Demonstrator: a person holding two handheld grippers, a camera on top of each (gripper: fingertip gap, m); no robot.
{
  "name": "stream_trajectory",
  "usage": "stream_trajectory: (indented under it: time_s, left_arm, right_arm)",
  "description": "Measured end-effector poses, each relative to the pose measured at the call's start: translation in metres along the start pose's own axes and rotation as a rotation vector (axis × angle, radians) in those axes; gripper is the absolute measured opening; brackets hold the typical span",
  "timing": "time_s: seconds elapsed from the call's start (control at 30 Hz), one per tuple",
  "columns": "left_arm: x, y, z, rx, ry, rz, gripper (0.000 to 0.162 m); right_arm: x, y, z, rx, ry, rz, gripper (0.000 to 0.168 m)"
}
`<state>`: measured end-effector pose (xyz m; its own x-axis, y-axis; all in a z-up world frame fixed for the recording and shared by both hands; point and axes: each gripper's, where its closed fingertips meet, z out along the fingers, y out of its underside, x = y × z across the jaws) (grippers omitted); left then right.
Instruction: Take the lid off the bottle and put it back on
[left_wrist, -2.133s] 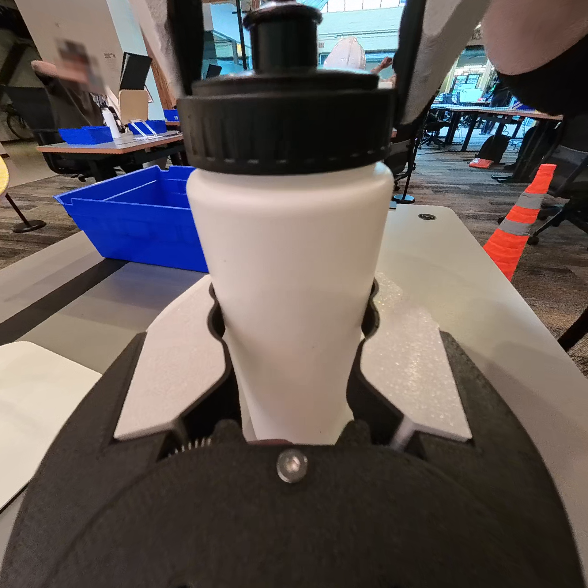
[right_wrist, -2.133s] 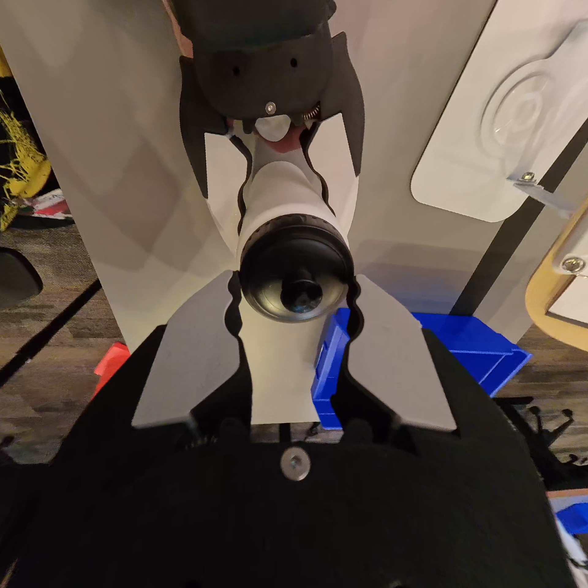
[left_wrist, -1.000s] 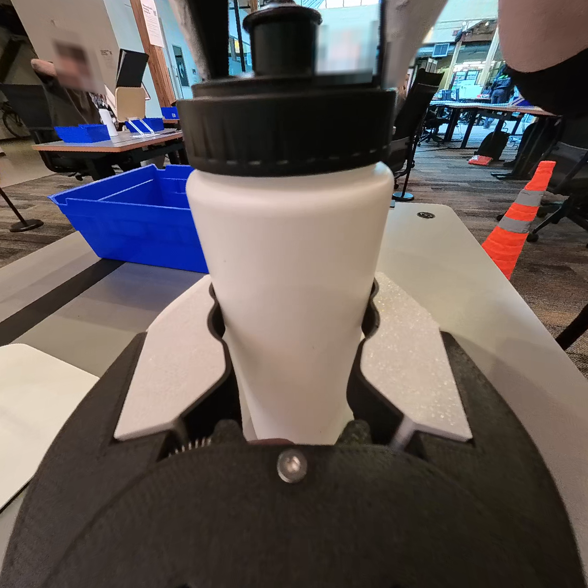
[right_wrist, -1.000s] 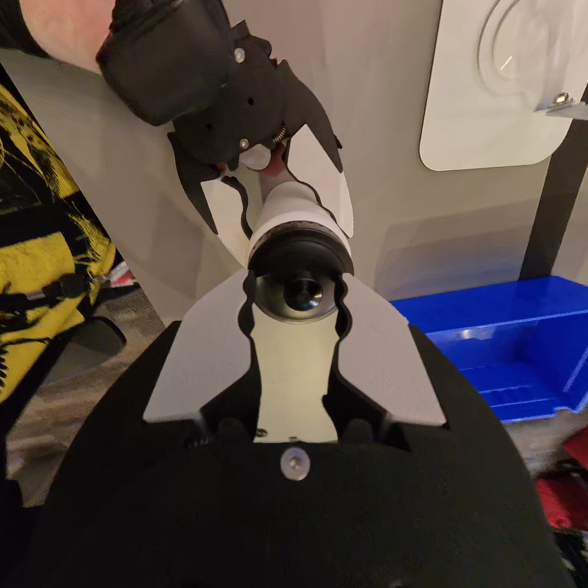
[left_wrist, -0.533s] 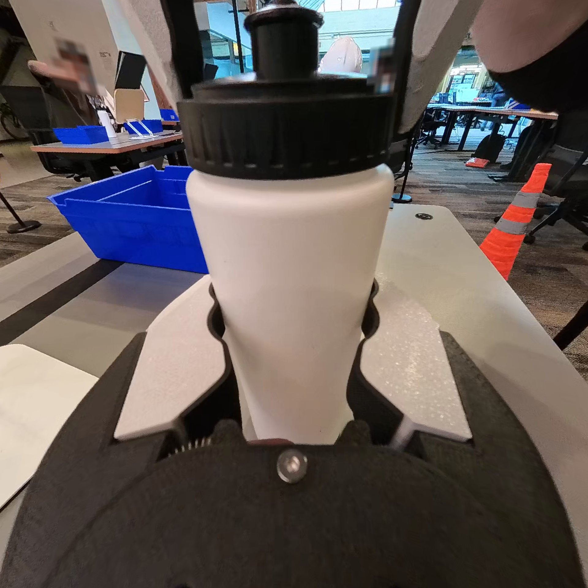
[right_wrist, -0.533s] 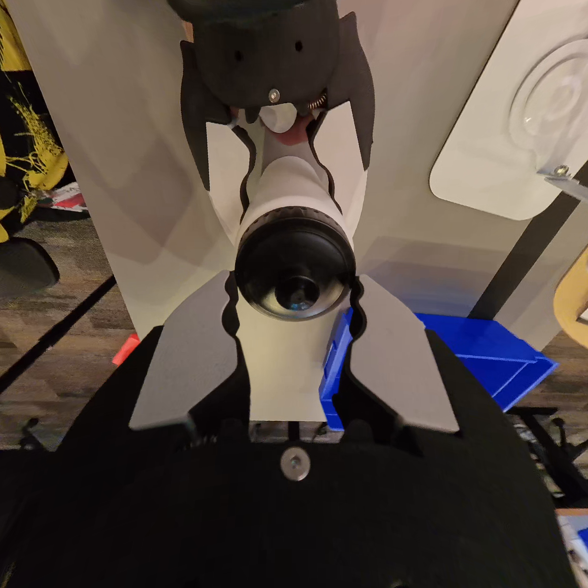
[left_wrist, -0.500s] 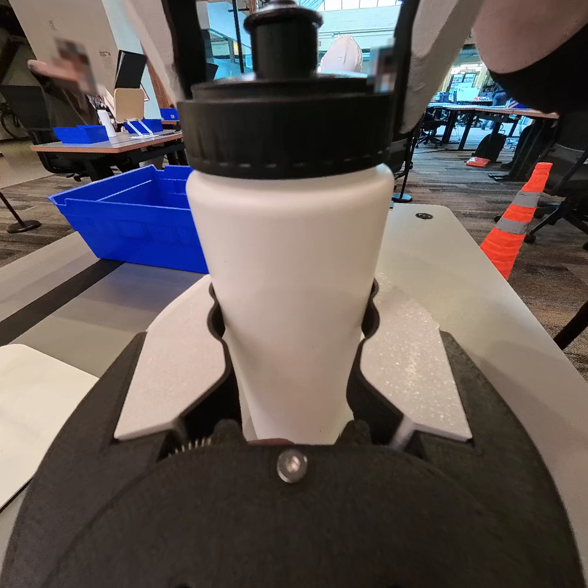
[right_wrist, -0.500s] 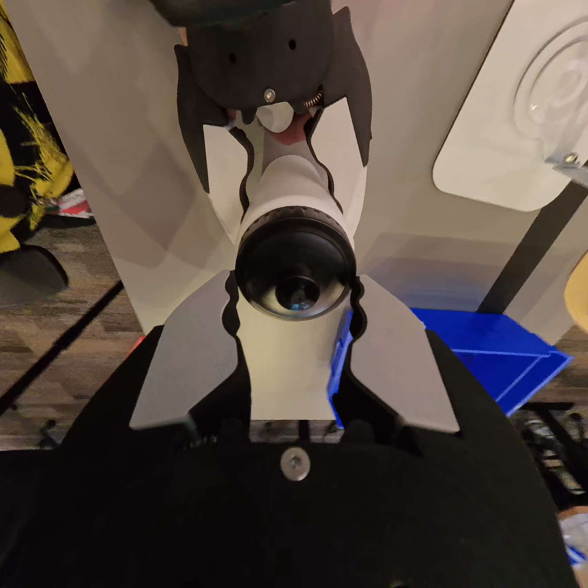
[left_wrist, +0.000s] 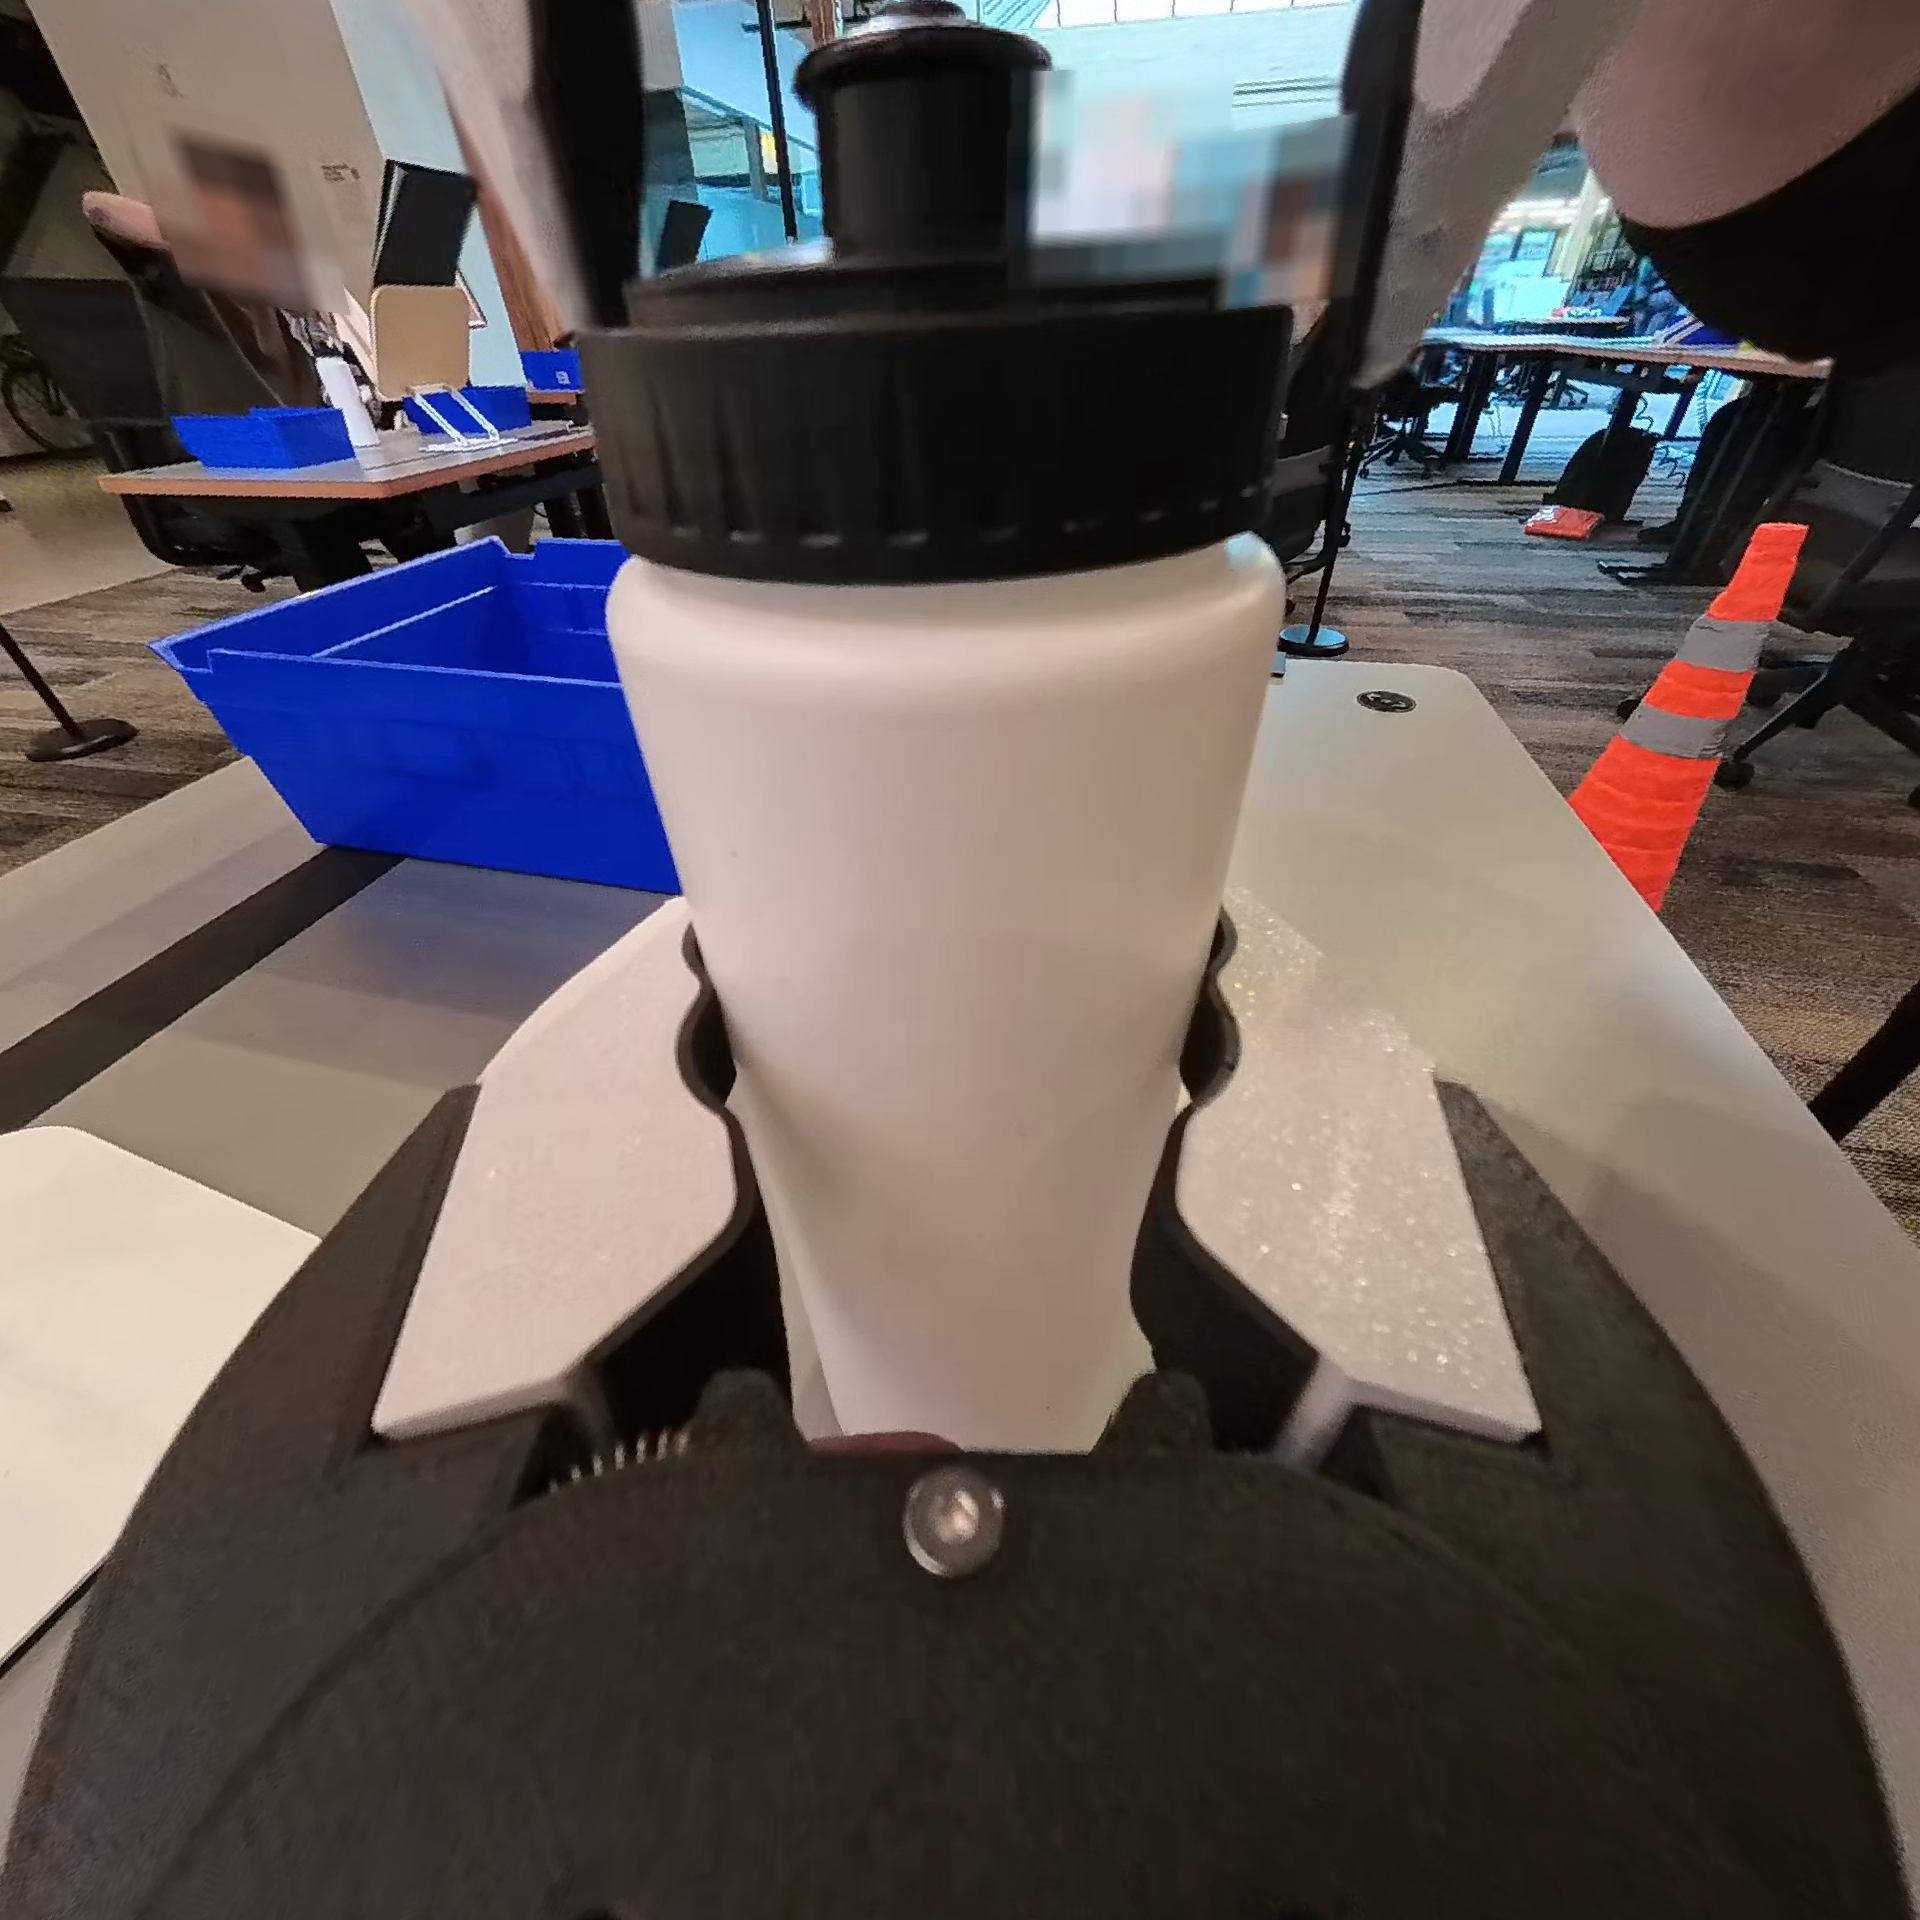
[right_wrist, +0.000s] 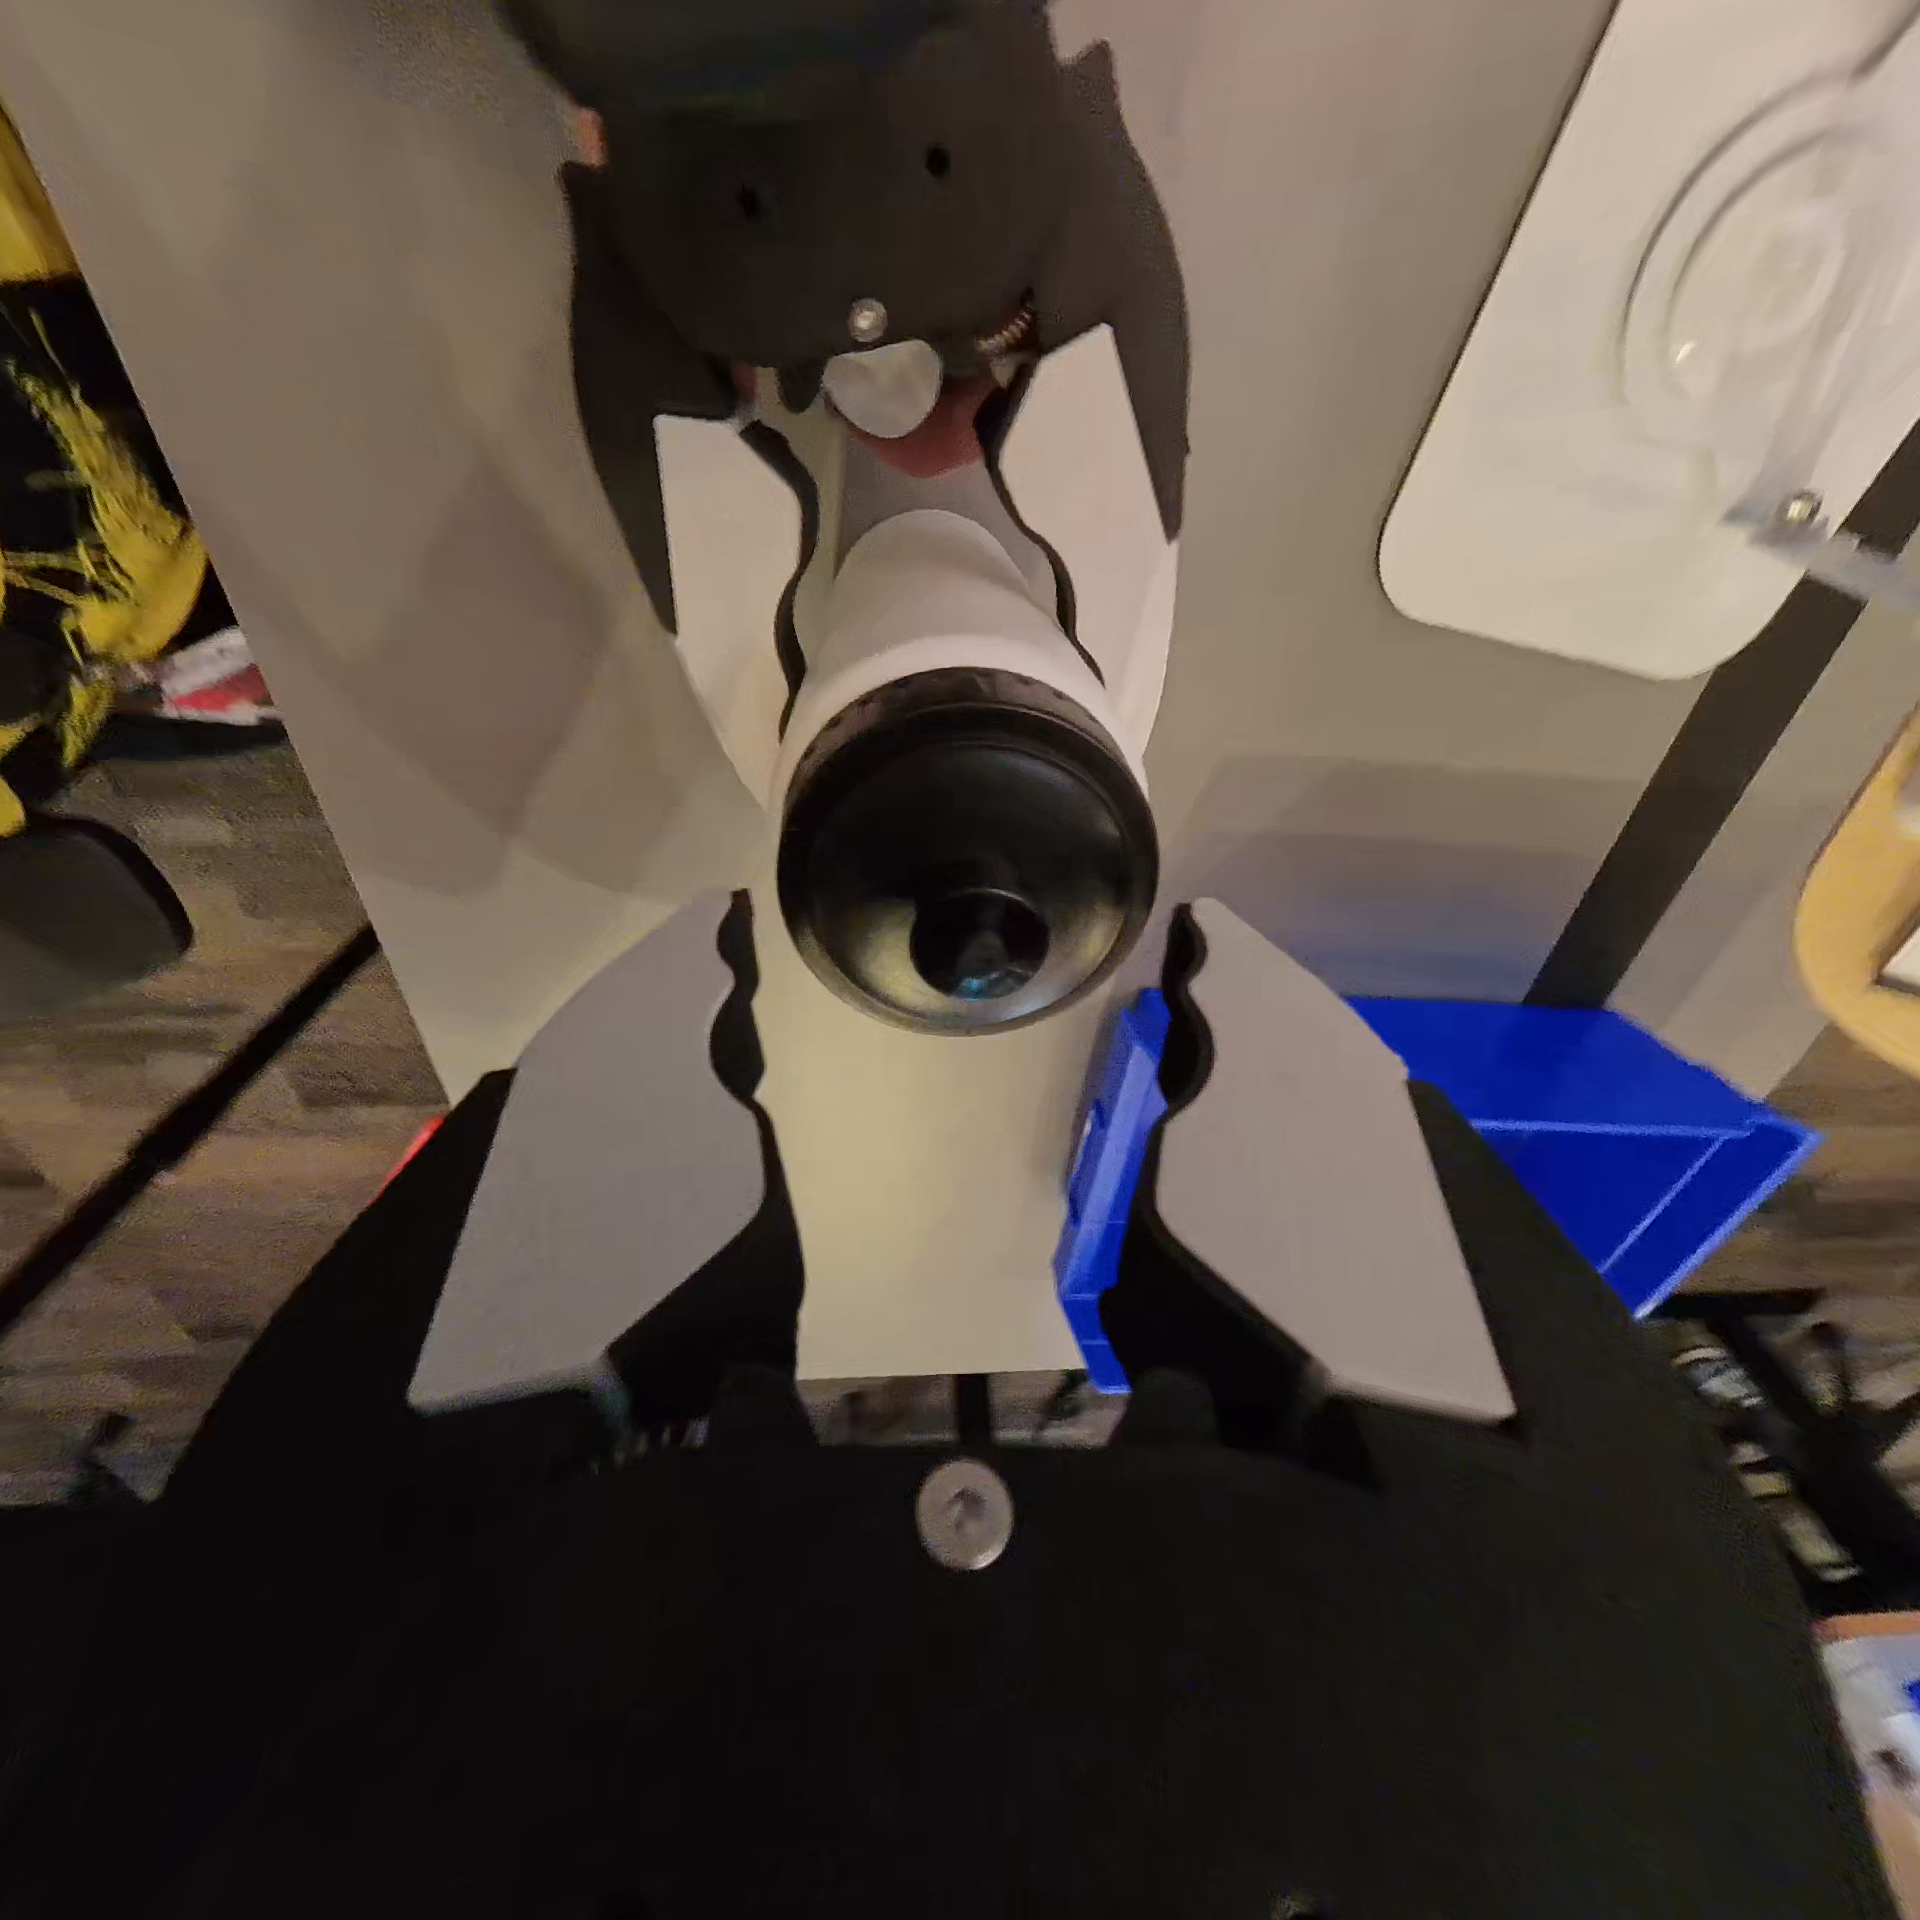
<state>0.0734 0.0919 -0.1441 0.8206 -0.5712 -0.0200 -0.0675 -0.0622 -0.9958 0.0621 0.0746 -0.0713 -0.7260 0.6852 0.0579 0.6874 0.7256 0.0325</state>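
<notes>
A white bottle (left_wrist: 935, 883) stands upright with its black ribbed lid (left_wrist: 935, 457) and spout seated on top. My left gripper (left_wrist: 951, 956) is shut on the bottle's lower body. The right wrist view looks straight down on the lid (right_wrist: 966, 852), the bottle (right_wrist: 935, 613) and the left gripper (right_wrist: 935, 665). My right gripper (right_wrist: 961, 925) is open, with its fingertips on either side of the lid and a small gap to it. In the left wrist view its fingers (left_wrist: 587, 156) flank the spout above the lid's rim.
A blue bin (left_wrist: 436, 727) sits on the grey table (left_wrist: 1455, 935) behind and left of the bottle. A white pad (left_wrist: 104, 1351) lies at the near left. An orange cone (left_wrist: 1694, 727) stands on the floor to the right. A person's arm (left_wrist: 1714, 104) is at the top right.
A second ago my right gripper was turned and closed tighter on the lid. It has since turned back and opened. My left gripper has kept its hold on the bottle.
</notes>
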Motion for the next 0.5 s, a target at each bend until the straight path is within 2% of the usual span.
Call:
stream_trajectory:
  time_s: [0.07,0.2,0.4,0.5]
  left_arm:
    - [0.0000,-0.0001,0.0001,0.001,0.001,-0.001,0.086]
    - [0.0000,-0.0001,-0.0003,0.001,0.001,0.000,0.086]
    - [0.0000,0.0000,-0.0002,0.001,0.004,-0.001,0.086]
    - [0.0003,-0.0001,-0.0001,0.000,0.002,0.001,0.086]
  right_arm:
    - [0.0006,-0.0015,-0.0008,-0.003,0.015,-0.067,0.064]
    - [0.0002,-0.0019,-0.0005,-0.010,0.009,-0.064,0.065]
    - [-0.0016,-0.0022,-0.0004,0.012,-0.027,0.274,0.065]
    - [-0.0024,-0.0023,-0.0001,0.015,-0.017,0.323,0.065]
